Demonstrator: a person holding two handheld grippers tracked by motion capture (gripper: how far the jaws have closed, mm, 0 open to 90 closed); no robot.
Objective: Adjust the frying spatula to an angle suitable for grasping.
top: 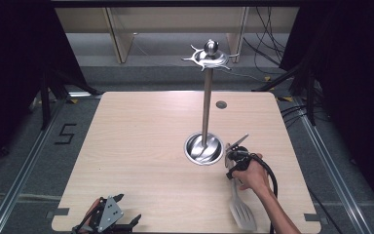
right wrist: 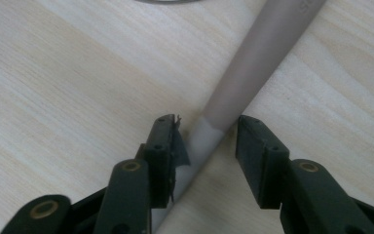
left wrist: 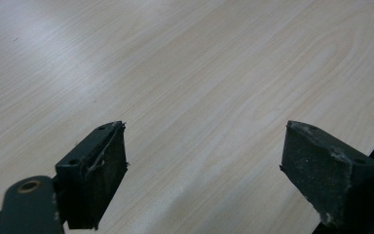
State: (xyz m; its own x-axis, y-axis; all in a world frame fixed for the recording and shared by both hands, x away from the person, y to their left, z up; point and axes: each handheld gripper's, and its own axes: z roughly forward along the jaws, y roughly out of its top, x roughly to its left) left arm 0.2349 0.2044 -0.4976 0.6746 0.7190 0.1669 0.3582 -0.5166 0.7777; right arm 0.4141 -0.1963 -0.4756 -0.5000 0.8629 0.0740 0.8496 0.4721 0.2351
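A grey slotted spatula [top: 242, 213] lies flat on the wooden table [top: 141, 146] at the right, its head toward the front edge. My right gripper [top: 237, 157] is down at the far part of its handle. In the right gripper view the handle [right wrist: 263, 53] runs between the two jaws of the right gripper [right wrist: 209, 141]. They straddle it closely, with a thin gap still showing on the right side. My left gripper [top: 128, 208] rests at the front left edge. Its jaws stand wide apart over bare wood in the left gripper view [left wrist: 204, 161].
A steel utensil stand rises right of the table's middle: round dish base [top: 203, 147], tall pole [top: 206, 105], and a hook ring with a knob on top [top: 210, 56]. Its base is just left of my right gripper. A small round grommet [top: 221, 104] sits behind it.
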